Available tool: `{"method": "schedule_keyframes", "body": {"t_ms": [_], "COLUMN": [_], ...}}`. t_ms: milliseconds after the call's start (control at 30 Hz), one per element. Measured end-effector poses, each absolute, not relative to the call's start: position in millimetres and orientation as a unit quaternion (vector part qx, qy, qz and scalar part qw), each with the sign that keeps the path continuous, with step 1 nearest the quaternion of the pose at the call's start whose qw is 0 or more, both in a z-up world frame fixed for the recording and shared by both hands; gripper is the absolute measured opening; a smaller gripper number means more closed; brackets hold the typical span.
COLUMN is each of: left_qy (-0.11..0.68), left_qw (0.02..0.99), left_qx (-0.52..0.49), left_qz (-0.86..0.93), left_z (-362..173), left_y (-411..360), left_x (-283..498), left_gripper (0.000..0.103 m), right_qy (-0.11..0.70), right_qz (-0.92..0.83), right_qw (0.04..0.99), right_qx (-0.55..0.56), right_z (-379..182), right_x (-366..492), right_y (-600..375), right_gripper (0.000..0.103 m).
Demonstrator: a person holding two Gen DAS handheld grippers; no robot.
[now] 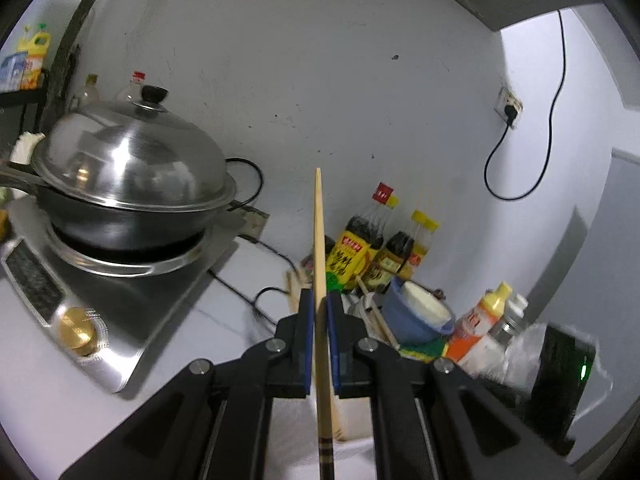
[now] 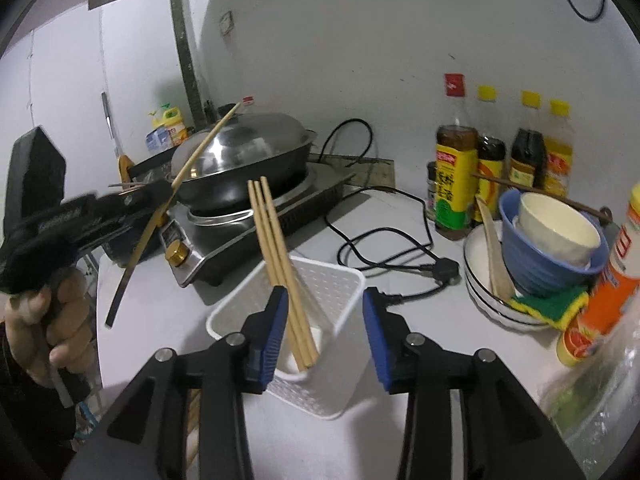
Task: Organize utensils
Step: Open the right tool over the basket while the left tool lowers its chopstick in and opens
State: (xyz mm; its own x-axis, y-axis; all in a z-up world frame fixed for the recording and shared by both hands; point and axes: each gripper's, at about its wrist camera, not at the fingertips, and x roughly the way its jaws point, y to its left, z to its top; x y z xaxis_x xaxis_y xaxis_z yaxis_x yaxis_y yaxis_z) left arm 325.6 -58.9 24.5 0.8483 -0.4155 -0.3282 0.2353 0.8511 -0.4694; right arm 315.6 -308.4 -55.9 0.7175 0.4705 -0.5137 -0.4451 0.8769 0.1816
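My left gripper (image 1: pixel 319 308) pinches one chopstick (image 1: pixel 318 240); my right gripper (image 2: pixel 325 328) stands spread over the holder (image 2: pixel 340 292) with three chopsticks (image 2: pixel 276 248).

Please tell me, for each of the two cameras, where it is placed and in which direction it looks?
Left wrist: sits on the left gripper, facing the wall and the lidded wok; its jaws clamp one chopstick.
Right wrist: sits on the right gripper, looking down at the white holder with three chopsticks; its jaws stand open; a hand shows.
Shared: wok, sauce bottles, blue bowl.
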Motion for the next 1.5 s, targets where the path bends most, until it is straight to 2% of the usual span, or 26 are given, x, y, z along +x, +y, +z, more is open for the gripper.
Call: {"method": "schedule_keyframes", "body": {"t_ms": [233,500,667,1100,1133,1167,1200,1233,1500], "left_qy": [0.206,0.223,0.202,0.239,0.24,0.242,0.246,0.251,0.253], "left_qw": [0.938,0.942,0.946,0.944,0.945,0.945,0.944,0.942,0.94], "left_qx": [-0.223,-0.224,-0.22,-0.195,-0.191,-0.187,-0.185,-0.187,-0.178], "left_qz": [-0.165,-0.116,-0.125,-0.116,-0.116,-0.115,-0.116,-0.122,-0.142], "left_z": [21,-8,-15,-28,-26,-25,-24,-24,-12], "left_y": [-101,-141,-153,-159,-158,-157,-156,-154,-137], "left_x": [361,380,375,364,362,359,357,355,325], "left_gripper": [0.006,0.006,0.006,0.006,0.011,0.026,0.037,0.053,0.055], "right_qy": [0.273,0.268,0.267,0.274,0.275,0.276,0.276,0.275,0.273], "right_qz": [0.246,0.25,0.259,0.263,0.263,0.262,0.261,0.26,0.247], "right_qw": [0.929,0.928,0.925,0.92,0.92,0.92,0.921,0.921,0.927], "right_qx": [0.042,0.065,0.073,0.092,0.091,0.09,0.09,0.088,0.075], "right_z": [-61,-68,-75,-92,-92,-93,-92,-92,-90], "right_x": [313,313,315,318,318,318,318,318,315], "right_y": [-331,-352,-358,-365,-364,-363,-363,-362,-358], "right_gripper": [0.038,0.04,0.04,0.04,0.04,0.04,0.04,0.04,0.041]}}
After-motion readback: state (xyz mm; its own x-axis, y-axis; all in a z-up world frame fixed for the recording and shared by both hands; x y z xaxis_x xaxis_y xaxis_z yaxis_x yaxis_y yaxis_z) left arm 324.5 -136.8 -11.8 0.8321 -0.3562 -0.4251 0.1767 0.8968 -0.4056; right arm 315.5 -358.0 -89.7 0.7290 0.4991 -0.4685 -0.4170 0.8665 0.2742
